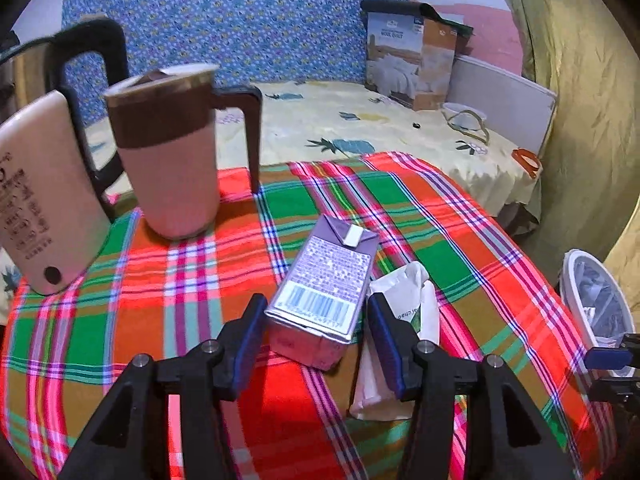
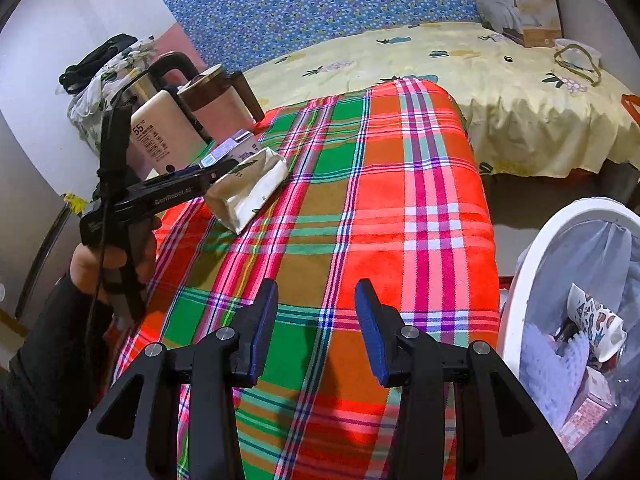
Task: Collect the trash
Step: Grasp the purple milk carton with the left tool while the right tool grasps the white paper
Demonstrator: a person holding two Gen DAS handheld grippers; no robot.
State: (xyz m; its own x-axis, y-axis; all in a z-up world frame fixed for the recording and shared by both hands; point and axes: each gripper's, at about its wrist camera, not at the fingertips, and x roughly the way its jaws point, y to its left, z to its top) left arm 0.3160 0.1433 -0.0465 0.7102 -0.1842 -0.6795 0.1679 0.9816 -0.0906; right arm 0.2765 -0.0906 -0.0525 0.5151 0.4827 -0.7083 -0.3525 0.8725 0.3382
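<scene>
A purple drink carton (image 1: 324,288) lies flat on the plaid tablecloth (image 1: 160,312). A crumpled white paper bag (image 1: 400,340) lies just right of it. My left gripper (image 1: 316,332) is open, its blue pads on either side of the carton's near end, not touching. In the right wrist view the carton (image 2: 232,148) and bag (image 2: 250,188) lie at the far left with the left gripper (image 2: 208,174) over them. My right gripper (image 2: 316,320) is open and empty above the cloth. A white lined bin (image 2: 532,272) with trash stands at the right.
A beige kettle (image 1: 44,200) and a pink-brown jug (image 1: 172,152) stand at the table's back left. The bin (image 1: 592,300) sits beyond the table's right edge. A bed with a yellow sheet (image 1: 360,124) and a box (image 1: 412,60) lies behind.
</scene>
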